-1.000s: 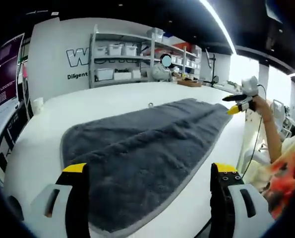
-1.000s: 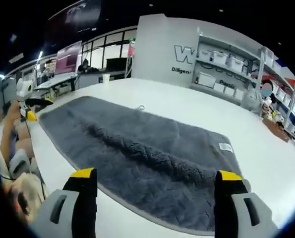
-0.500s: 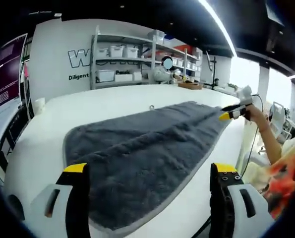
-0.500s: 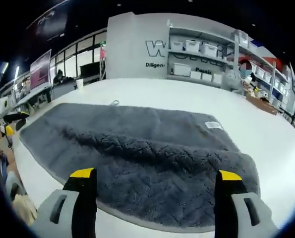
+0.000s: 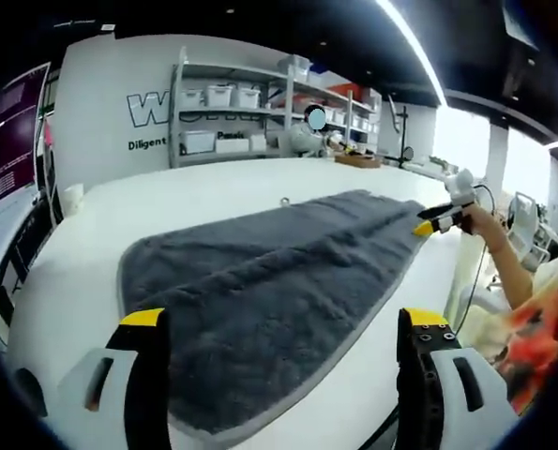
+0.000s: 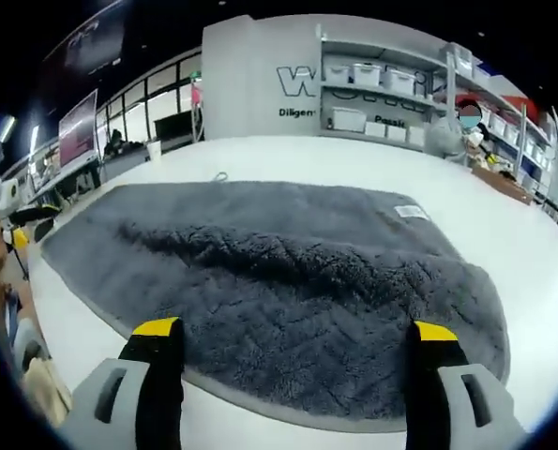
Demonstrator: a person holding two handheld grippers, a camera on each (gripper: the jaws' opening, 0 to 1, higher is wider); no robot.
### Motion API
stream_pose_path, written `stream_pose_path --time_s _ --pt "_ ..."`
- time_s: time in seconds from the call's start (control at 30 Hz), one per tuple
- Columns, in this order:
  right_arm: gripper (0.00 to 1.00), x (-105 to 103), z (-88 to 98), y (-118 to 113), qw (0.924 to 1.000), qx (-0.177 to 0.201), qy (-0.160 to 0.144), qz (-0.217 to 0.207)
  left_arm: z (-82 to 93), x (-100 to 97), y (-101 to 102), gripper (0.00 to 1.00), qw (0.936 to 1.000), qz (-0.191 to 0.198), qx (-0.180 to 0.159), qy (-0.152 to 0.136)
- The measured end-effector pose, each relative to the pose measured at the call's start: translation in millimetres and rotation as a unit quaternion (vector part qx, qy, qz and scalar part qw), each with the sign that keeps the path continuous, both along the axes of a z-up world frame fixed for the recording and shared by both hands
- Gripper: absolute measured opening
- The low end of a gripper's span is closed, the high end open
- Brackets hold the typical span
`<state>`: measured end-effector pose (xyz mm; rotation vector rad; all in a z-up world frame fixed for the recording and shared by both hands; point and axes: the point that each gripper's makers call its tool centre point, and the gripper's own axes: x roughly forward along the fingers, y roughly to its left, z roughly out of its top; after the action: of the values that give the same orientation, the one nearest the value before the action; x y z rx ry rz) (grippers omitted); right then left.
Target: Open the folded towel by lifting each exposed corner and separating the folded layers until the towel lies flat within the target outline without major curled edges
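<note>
Towel (image 6: pixel 288 291) looks mostly spread across the table (image 5: pixel 213 183), just a ridge down the middle left, and I've got both grippers (image 5: pixel 283 361) (image 6: pixel 293 370) wide open, holding nothing.

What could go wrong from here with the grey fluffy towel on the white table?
The grey fluffy towel carries a raised ridge along its length; grabbing there might pinch two layers together. Its near edge lies close to the white table edge, so a pull toward the person may drag it off. Both the left gripper and right gripper are open, holding nothing.

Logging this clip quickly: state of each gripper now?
Left gripper: open, holding nothing.
Right gripper: open, holding nothing, above the towel.
</note>
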<state>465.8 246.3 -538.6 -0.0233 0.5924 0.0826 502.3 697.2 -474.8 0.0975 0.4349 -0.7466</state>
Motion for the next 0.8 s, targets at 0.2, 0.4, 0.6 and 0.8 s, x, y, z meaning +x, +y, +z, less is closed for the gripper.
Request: stream_pose_path --time_s 0.2,0.4,0.6,0.8 --pt "0.99 -10.6 0.2 3.4 1.0000 -0.001 -0.004 0.000 -1.1 -0.8 0.0 0.98 1.0000 -0.002 -0.001 0.002" --pt "0.99 -20.3 -0.3 7.5 1.0000 -0.001 -0.004 0.003 -1.8 -3.4 -1.2 0.98 1.0000 -0.004 0.000 0.003" --pt "0.99 -27.1 -1.3 11.6 1.0000 0.000 -0.002 0.007 -1.9 -5.9 -1.5 0.98 1.0000 -0.007 0.003 0.003" --pt "0.99 -32.2 -2.4 15.3 1.0000 -0.001 0.003 0.009 -3.3 -6.5 -1.5 0.98 0.9999 -0.009 0.004 0.005"
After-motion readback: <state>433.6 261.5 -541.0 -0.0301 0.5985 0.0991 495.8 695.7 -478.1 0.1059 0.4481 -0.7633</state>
